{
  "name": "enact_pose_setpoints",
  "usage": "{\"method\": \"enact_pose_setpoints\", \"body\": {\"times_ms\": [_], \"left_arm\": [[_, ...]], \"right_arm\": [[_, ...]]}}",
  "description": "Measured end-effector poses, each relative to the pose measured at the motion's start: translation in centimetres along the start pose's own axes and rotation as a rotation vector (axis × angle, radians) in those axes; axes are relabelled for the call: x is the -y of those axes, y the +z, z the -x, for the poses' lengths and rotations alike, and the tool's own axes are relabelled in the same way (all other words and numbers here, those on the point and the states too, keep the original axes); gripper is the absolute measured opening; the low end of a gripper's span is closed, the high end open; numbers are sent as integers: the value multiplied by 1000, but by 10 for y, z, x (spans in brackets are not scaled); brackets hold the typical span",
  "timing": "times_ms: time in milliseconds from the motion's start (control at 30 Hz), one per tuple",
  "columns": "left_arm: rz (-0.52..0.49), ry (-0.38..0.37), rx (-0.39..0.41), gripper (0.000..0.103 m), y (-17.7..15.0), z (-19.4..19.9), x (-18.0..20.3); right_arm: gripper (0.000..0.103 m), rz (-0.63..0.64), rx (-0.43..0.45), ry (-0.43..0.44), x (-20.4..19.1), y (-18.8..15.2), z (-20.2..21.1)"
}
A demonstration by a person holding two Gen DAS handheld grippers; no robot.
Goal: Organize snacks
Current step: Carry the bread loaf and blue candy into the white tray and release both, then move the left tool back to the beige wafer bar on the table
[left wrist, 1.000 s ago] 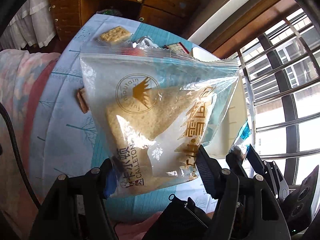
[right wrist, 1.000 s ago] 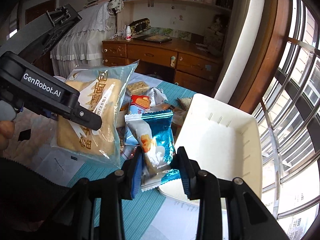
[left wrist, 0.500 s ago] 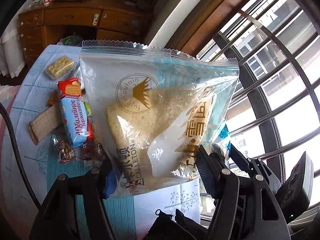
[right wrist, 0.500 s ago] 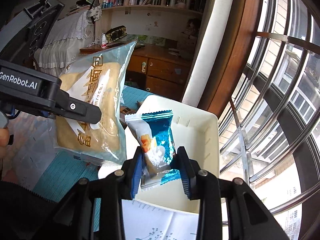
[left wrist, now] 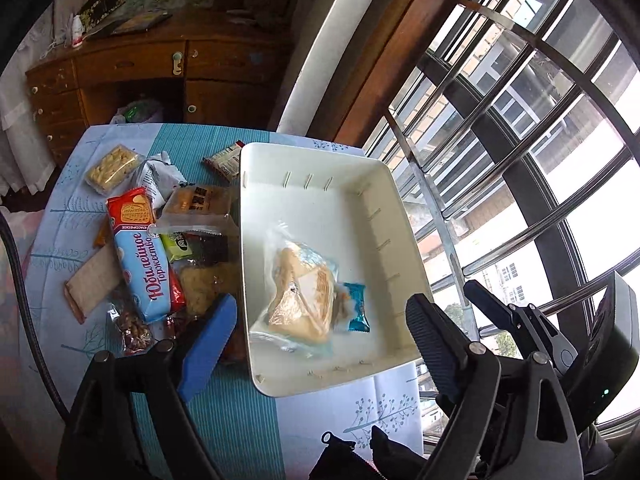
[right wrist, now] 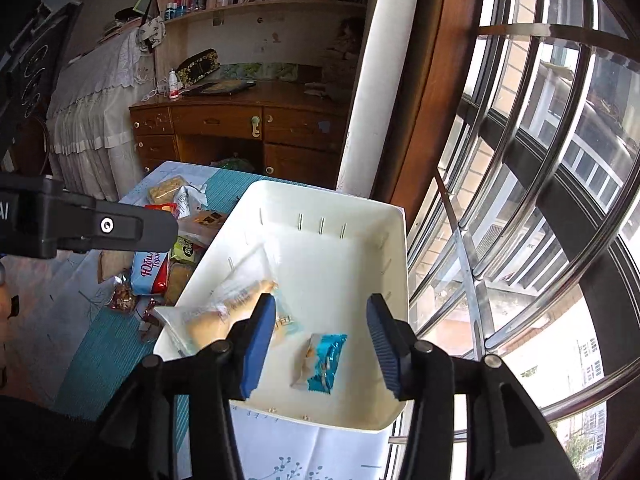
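A white plastic bin [left wrist: 320,164] [right wrist: 332,208] sits on the table by the window. Inside it lie a clear bag of bread [left wrist: 300,292] [right wrist: 224,308] and a small blue snack packet [left wrist: 354,306] [right wrist: 322,362]. My left gripper [left wrist: 320,340] is open and empty above the bin's near edge. My right gripper [right wrist: 320,344] is open and empty above the blue packet. A pile of loose snacks lies left of the bin, with a red and blue biscuit pack [left wrist: 142,252] [right wrist: 148,270] on top.
The table has a teal and pale blue cloth [left wrist: 240,412]. A cracker packet [left wrist: 110,164] lies at its far left. A wooden desk [right wrist: 224,124] stands behind the table. Window bars [right wrist: 540,200] run along the right, close to the bin.
Both grippers have opened. The bread bag has dropped from my left gripper and the blue packet from my right gripper into the bin.
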State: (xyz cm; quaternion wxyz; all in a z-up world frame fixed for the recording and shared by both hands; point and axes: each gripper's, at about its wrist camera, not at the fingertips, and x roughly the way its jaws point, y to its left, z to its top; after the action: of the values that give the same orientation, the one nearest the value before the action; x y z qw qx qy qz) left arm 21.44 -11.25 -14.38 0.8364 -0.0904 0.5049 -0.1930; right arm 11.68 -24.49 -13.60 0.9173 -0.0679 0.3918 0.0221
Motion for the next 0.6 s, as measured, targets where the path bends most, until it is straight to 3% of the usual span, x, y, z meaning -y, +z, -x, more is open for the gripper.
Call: {"method": "enact_pose_setpoints", "body": {"times_ms": [300,600], "left_arm": [[38,41,4,86,-4,7,-22],[45,77,-27,86,-18,16,-67]], "right_arm": [[52,-109,-70,62,4,-3,-11],[52,-218,-164,96,-3,-9,-22]]}}
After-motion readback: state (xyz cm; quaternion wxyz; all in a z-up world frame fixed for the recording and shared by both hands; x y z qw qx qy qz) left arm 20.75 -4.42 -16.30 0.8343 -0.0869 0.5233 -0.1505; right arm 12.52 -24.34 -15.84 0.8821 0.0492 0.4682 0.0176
